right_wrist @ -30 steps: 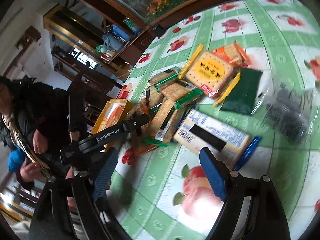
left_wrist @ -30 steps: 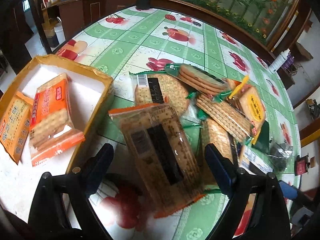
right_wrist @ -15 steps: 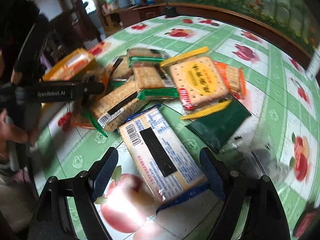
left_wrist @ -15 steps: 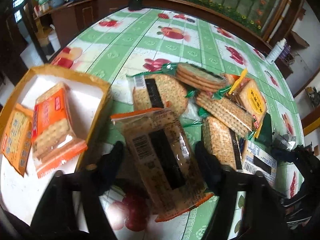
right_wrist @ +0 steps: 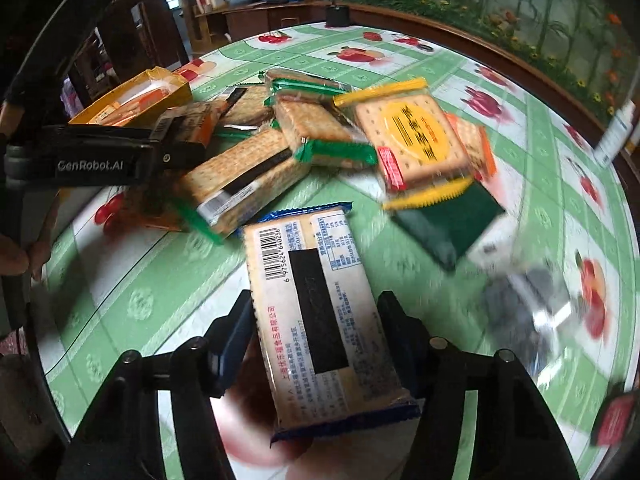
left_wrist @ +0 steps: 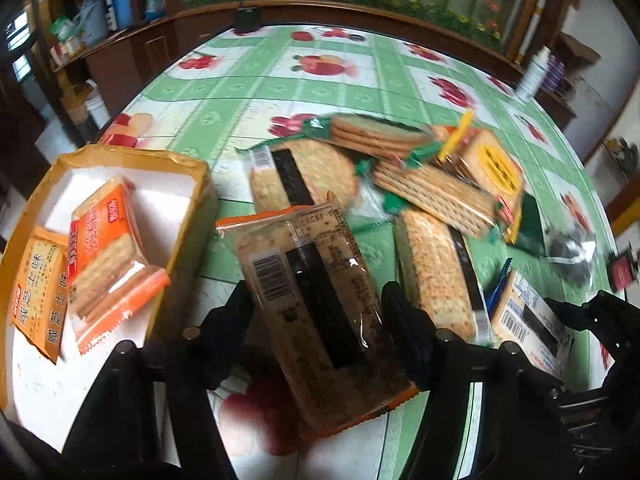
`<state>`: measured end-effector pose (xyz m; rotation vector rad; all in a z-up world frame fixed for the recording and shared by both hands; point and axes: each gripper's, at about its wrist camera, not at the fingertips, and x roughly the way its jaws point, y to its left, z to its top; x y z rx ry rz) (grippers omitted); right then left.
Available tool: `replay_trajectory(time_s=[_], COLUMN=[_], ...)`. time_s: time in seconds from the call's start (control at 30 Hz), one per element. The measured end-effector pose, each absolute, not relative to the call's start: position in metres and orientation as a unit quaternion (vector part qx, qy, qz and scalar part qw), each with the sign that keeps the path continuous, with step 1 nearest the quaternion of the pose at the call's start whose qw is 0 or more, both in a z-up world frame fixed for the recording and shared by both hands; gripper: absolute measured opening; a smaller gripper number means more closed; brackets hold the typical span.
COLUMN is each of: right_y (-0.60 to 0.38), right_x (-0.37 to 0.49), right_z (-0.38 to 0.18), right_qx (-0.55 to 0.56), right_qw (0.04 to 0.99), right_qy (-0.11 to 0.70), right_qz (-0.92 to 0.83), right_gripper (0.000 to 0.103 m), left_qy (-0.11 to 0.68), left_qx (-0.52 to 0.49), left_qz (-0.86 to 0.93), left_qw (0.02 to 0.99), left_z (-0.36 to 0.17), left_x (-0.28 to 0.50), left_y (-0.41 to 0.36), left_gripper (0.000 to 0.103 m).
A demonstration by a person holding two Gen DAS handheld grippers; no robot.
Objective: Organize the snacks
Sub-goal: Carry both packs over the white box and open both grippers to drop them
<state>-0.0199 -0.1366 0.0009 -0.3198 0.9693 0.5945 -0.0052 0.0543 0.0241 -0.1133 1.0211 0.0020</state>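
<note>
Beside the yellow box on the table, the left tool is closing on an orange-edged cracker pack, its fingers at the pack's sides. Right of that pack, past the cracker pile, the right tool is closing around a blue-edged biscuit pack, fingers touching its sides.

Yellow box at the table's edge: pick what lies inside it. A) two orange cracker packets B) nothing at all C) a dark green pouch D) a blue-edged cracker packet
A: in the left wrist view the yellow box holds two orange cracker packets lying side by side on its white floor; the blue-edged packet and the dark green pouch lie on the table outside it.
</note>
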Motion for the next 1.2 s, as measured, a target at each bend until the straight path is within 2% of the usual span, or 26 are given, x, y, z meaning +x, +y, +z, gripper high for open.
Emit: replay_trajectory(time_s=[0.17,0.47,0.83,0.93,1.0,1.07,1.1,1.13,1.17,1.2], right_y=[-0.161,-0.171,-0.137,-0.13,-0.123,-0.117,-0.116,-0.116,-0.117,-0.117], right_x=[-0.036,-0.058,-0.061,-0.057,-0.055,-0.054,-0.053,-0.052,-0.053,-0.054], right_z=[0.004,0.025,0.011,0.009,0.007,0.005,0.003,0.0,0.0,0.0], right_qx=[-0.079,-0.024,-0.082,-0.099,-0.116,-0.13,-0.132,-0.132,-0.133,-0.135], right_qw=[0.836,0.847,0.823,0.821,0.82,0.82,0.819,0.819,0.822,0.826], right_qy=[0.464,0.443,0.482,0.489,0.49,0.487,0.487,0.488,0.481,0.476], right_qz=[0.282,0.294,0.288,0.277,0.273,0.271,0.271,0.273,0.273,0.272], right_gripper=[0.058,0.054,0.055,0.061,0.073,0.073,0.073,0.072,0.067,0.054], left_qy=[0.48,0.462,0.479,0.488,0.493,0.495,0.497,0.499,0.505,0.503], left_qx=[-0.049,-0.058,-0.05,-0.039,-0.038,-0.04,-0.032,-0.026,-0.019,-0.009], left_qz=[-0.019,-0.051,-0.064,-0.063,-0.06,-0.06,-0.055,-0.055,-0.065,-0.067], left_qw=[0.876,0.883,0.874,0.87,0.867,0.866,0.866,0.864,0.861,0.862], left_z=[0.031,0.052,0.036,0.026,0.021,0.02,0.019,0.017,0.012,0.011], left_x=[-0.022,-0.045,-0.045,-0.041,-0.039,-0.038,-0.037,-0.037,-0.038,-0.04], left_y=[0.052,0.058,0.052,0.045,0.043,0.044,0.044,0.043,0.041,0.039], left_gripper=[0.064,0.061,0.06,0.06,0.061,0.066,0.07,0.071,0.07,0.065])
